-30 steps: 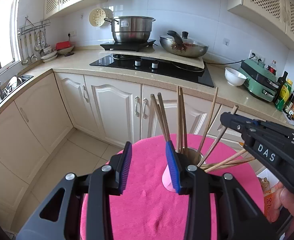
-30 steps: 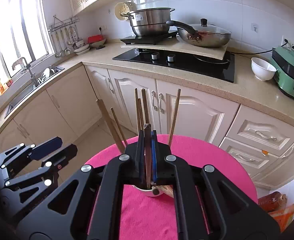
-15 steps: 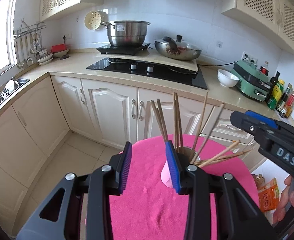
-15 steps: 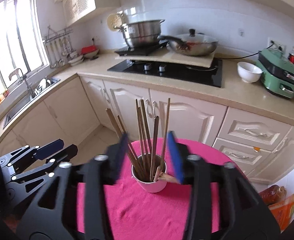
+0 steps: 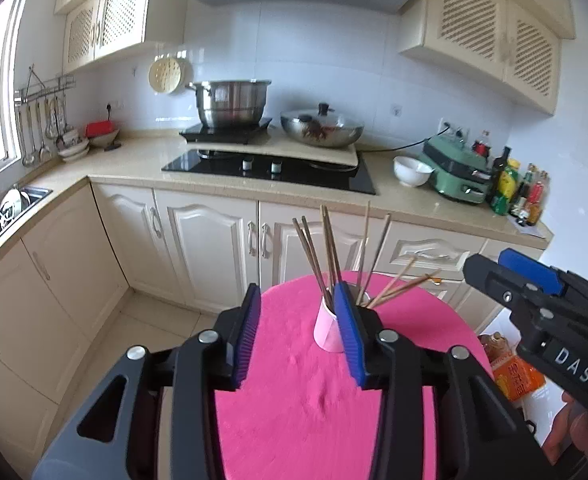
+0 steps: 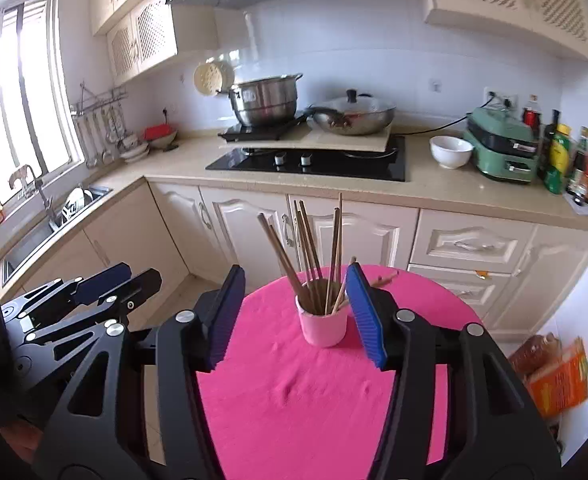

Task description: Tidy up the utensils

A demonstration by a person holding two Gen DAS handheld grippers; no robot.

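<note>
small pink ceramic cup of brown wooden chopsticks: upright on round pink-clothed table. left gripper, right gripper: jaws just opening, parted, empty, short of cup.

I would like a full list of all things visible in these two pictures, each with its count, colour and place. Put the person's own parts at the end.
cup: one, pink, on the tablecloth.
chopsticks: a bundle, brown, standing in the cup; exact count unclear.
tablecloth: one, bright pink, covering a round table.
steel pot: one, silver, on a black hob at the back of the counter.
wok: one, silver with lid, right of the pot.
bowl: one, white, on the counter.
appliance: one, green, right of the bowl.
bottles: several, mixed colours, counter's right end.
hanging utensils: several, metal, near the window.
left gripper: black, blue pads, open, empty.
right gripper: black, blue pads, open, empty; jaws have just been opening.
</note>
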